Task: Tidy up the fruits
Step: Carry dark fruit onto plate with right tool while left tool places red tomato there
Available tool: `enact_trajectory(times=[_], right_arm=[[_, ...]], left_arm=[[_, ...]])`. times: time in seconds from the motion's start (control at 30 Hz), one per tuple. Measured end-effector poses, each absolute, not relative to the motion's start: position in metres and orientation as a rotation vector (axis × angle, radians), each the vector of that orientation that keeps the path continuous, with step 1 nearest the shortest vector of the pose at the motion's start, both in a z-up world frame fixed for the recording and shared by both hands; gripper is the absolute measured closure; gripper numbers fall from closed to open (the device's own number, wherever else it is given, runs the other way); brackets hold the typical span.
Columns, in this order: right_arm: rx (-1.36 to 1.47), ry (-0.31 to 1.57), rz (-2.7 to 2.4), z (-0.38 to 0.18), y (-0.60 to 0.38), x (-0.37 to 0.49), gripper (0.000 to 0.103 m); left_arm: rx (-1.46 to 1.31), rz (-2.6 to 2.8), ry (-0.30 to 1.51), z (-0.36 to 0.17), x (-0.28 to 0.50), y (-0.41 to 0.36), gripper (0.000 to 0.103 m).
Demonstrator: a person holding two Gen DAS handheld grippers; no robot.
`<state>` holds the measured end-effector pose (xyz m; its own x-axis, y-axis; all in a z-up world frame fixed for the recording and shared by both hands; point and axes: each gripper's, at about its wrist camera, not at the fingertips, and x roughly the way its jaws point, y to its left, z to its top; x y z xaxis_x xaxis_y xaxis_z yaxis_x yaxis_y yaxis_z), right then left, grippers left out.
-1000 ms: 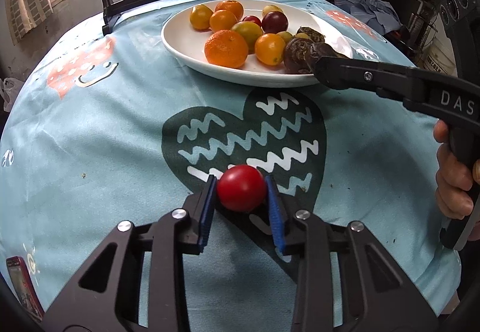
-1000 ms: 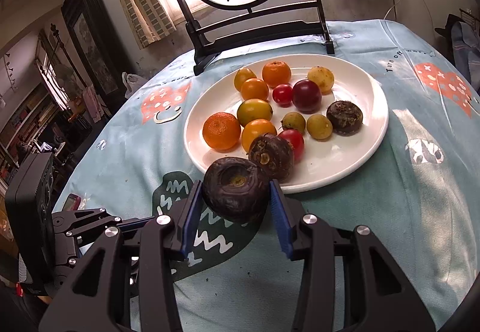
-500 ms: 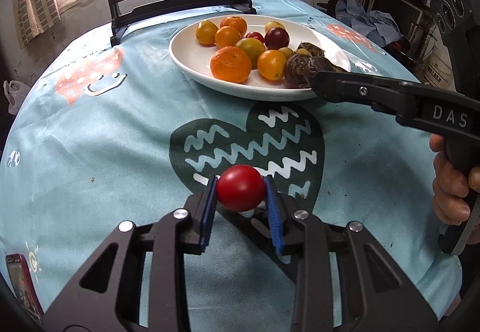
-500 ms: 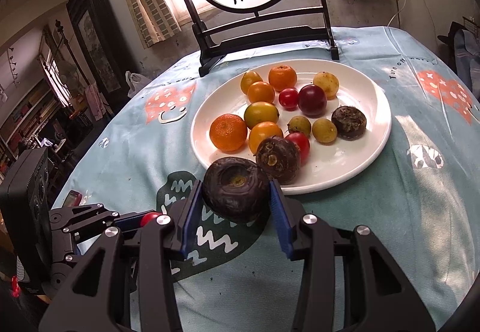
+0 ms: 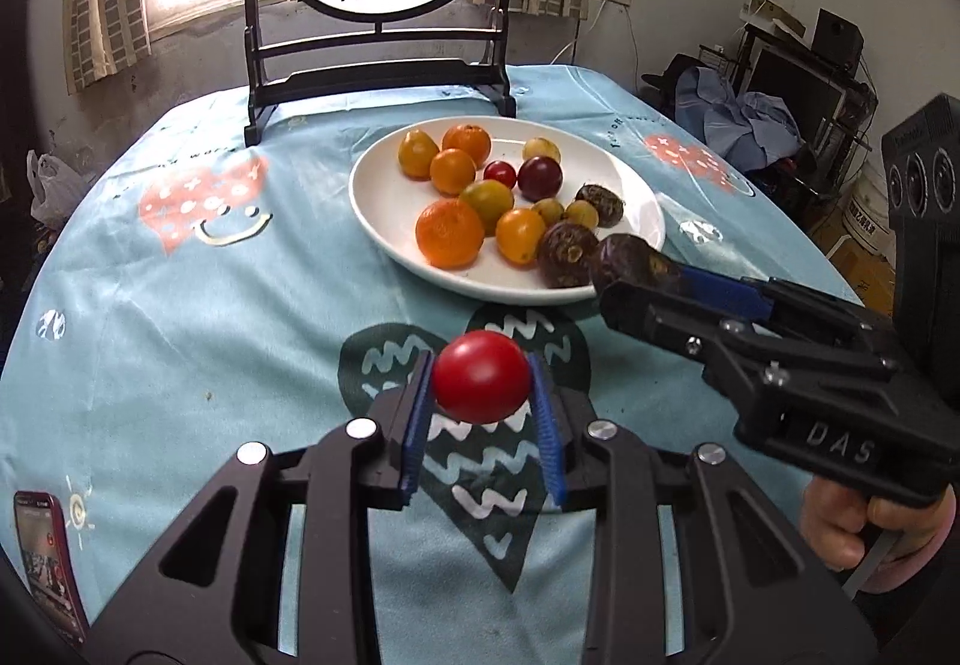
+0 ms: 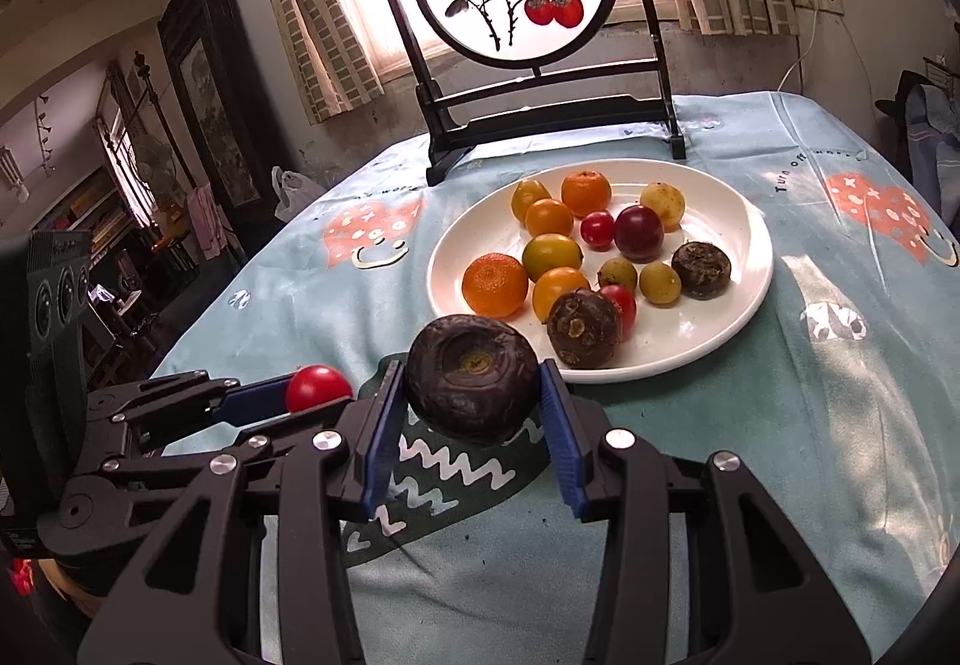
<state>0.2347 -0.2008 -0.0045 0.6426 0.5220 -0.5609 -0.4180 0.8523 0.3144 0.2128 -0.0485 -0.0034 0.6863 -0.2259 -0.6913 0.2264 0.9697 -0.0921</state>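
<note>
My left gripper [image 5: 482, 383] is shut on a red tomato [image 5: 482, 376] and holds it above the dark heart print, short of the white plate [image 5: 384, 197]. My right gripper [image 6: 472, 386] is shut on a dark brown water chestnut [image 6: 472, 377], held above the cloth just before the plate's [image 6: 708, 329] near rim. The plate holds several oranges, small tomatoes, yellow-green fruits and two more dark chestnuts. The right gripper also shows in the left wrist view [image 5: 636, 269], the left one in the right wrist view [image 6: 312, 395].
A black-framed round painted screen [image 5: 384, 5] stands behind the plate at the table's far edge. A red phone [image 5: 42, 557] lies at the near left edge. The table carries a blue printed cloth [image 5: 180, 305].
Both grippers have risen and tilted up with their fruits still held; the plate now looks farther off and the screen is in full view.
</note>
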Motion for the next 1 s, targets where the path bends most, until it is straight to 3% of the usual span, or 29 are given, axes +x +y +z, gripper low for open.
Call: enact_trajectory(times=[0.37,0.67,0.73,0.8,0.97,1.0], right_arm=[[0.201,0.614,0.434,0.041,-0.226,0.304,0.058],[0.257,0.596,0.392,0.055,-0.241,0.363,0.059],[0.265,0.606,0.393,0.052,-0.241,0.370,0.059],[0.268,0.619,0.396,0.048,-0.242,0.376,0.059],[0.245,0.629,0.385,0.043,-0.242,0.383,0.059],[0.243,0.636,0.384,0.041,-0.241,0.384,0.058]], left_arm=[[0.034,-0.225,0.725,0.049,0.316,-0.071,0.071],[0.038,-0.141,0.803,0.024,0.395,-0.072,0.071],[0.030,-0.109,0.817,0.016,0.403,-0.070,0.062],[0.000,-0.096,0.817,0.013,0.406,-0.066,0.044],[0.019,-0.022,0.783,0.021,0.399,-0.060,0.026],[0.022,-0.009,0.779,0.024,0.397,-0.058,0.018]])
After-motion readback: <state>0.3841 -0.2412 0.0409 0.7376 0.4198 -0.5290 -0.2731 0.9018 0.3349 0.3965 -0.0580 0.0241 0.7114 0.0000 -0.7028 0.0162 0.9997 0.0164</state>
